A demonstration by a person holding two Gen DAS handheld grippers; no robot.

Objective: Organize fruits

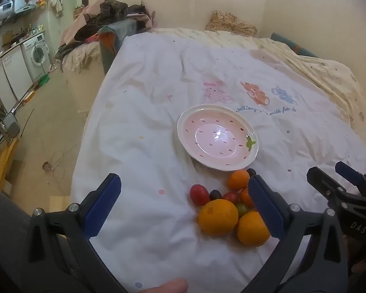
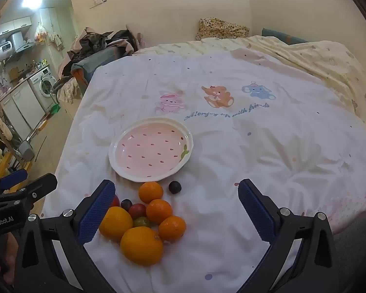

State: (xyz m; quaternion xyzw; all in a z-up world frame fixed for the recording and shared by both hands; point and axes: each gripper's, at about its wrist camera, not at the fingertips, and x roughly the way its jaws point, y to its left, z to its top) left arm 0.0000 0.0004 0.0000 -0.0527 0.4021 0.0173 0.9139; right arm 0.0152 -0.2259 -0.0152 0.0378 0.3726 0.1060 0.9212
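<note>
Both of my grippers hover over the bed, tilted down toward the white quilt (image 2: pixel 231 146). My left gripper (image 1: pixel 184 204) stands spread wide with nothing between its blue pads; its right finger (image 1: pixel 266 207) hides part of the fruit pile from that camera. My right gripper (image 2: pixel 175 211) is likewise spread wide and grasps nothing, with the pile lying near its left finger (image 2: pixel 95 214). The pink strawberry-pattern plate (image 2: pixel 114 156) sits on the quilt just beyond the fruit, nothing in it. The fruit is heaped together on the quilt at the near side of the plate: two large oranges (image 2: pixel 141 245), one beside the other, three smaller tangerines (image 2: pixel 150 192) strung toward the plate rim, several red cherry tomatoes (image 1: pixel 199 194) and a greenish one (image 2: pixel 142 222) tucked between them, and dark grapes (image 2: pixel 175 187), one lying slightly apart just right of the far tangerine. Cartoon animals (image 2: pixel 217 96) are printed on the quilt past the plate.
</note>
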